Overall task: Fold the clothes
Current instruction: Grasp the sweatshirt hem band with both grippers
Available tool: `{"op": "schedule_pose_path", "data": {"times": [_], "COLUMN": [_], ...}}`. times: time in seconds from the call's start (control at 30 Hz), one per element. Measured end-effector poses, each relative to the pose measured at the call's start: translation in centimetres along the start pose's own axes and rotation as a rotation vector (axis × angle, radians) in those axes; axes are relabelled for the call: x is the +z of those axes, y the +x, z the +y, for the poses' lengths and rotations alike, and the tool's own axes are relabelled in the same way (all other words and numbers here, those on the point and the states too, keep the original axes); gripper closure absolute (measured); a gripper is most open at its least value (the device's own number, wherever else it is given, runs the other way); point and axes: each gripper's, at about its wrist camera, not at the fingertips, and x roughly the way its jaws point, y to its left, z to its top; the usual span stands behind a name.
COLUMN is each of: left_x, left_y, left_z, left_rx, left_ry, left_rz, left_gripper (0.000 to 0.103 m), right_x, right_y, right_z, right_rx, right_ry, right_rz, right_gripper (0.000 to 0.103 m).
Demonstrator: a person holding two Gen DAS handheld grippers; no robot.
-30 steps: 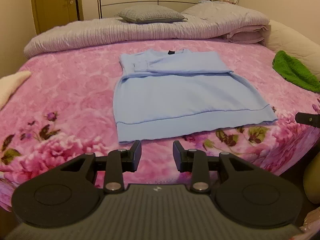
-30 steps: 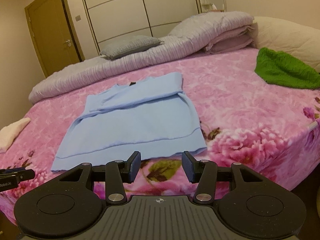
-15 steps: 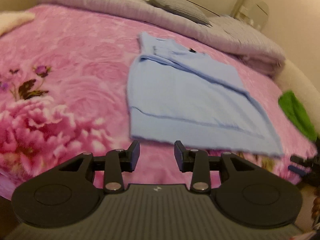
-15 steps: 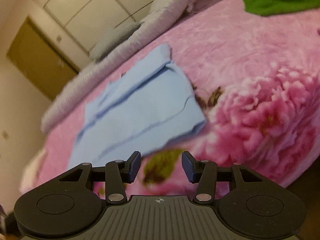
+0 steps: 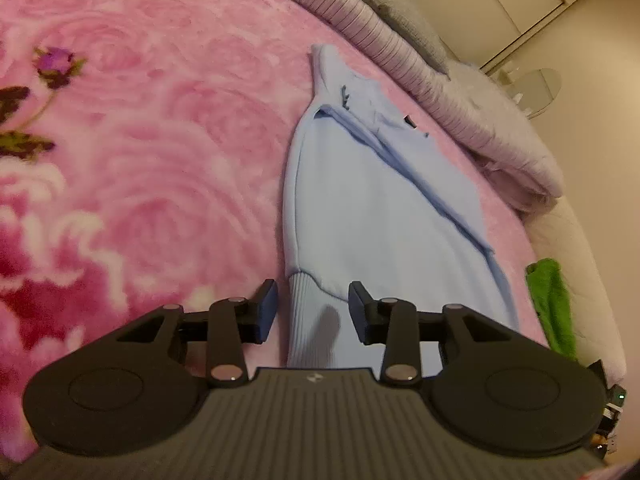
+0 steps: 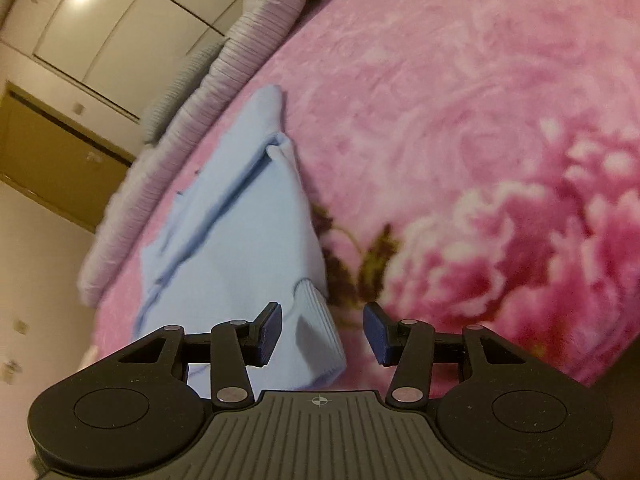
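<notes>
Sweatshirt (image 5: 380,216), pale blue, flat on the pink floral bed (image 5: 140,140), sleeves folded in across the chest, collar end far away near the striped grey bedding (image 5: 400,52), ribbed hem nearest the cameras. Long axis from hem to collar, straight ahead of both tools and away from them. Left tongs (image 5: 312,310) wide apart, straddling the left corner of the ribbed hem (image 5: 308,312), nothing pinched between the pads; left pad over bare blanket, right pad over blue cloth. Right tongs (image 6: 322,330) likewise wide apart, holding nothing, straddling the right corner of the hem (image 6: 318,320), with the left pad over cloth and the right pad over the blanket's dark-leaved flower. One tool at each hem corner, so neither nearer than the other; whole width of the garment spanning the gap between them. Whether the pads already touch the cloth or hover just above: cannot tell, though shadows on the rib suggest closeness. Judged from this: a lay fitting a pinch at both corners and a carry of the hem up along the long axis toward the collar, halving the body, with both corners travelling level to keep the fold square. Green garment (image 5: 552,300) well off to the right, apart from the blue one.
</notes>
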Motion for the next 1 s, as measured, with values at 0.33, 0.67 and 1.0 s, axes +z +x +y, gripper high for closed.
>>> {"op": "schedule_pose_path", "data": {"times": [0.33, 0.67, 1.0], "left_x": [0.8, 0.9, 0.5], "left_y": [1.6, 3.5, -0.9], "left_z": [1.9, 1.2, 0.0], "left_rx": [-0.125, -0.173, -0.206], "left_ry": [-0.1, -0.055, -0.017], "left_rz": [0.002, 0.058, -0.012], "left_gripper": [0.069, 0.098, 0.099], "right_x": [1.4, 2.6, 0.2], "right_y": [1.5, 3.3, -1.7], "right_z": [-1.4, -1.8, -0.1], "right_rx": [0.135, 0.182, 0.197], "right_ry": [0.04, 0.056, -0.023], "right_rz": [0.103, 0.149, 0.053], "right_gripper": [0.054, 0.079, 0.091]}}
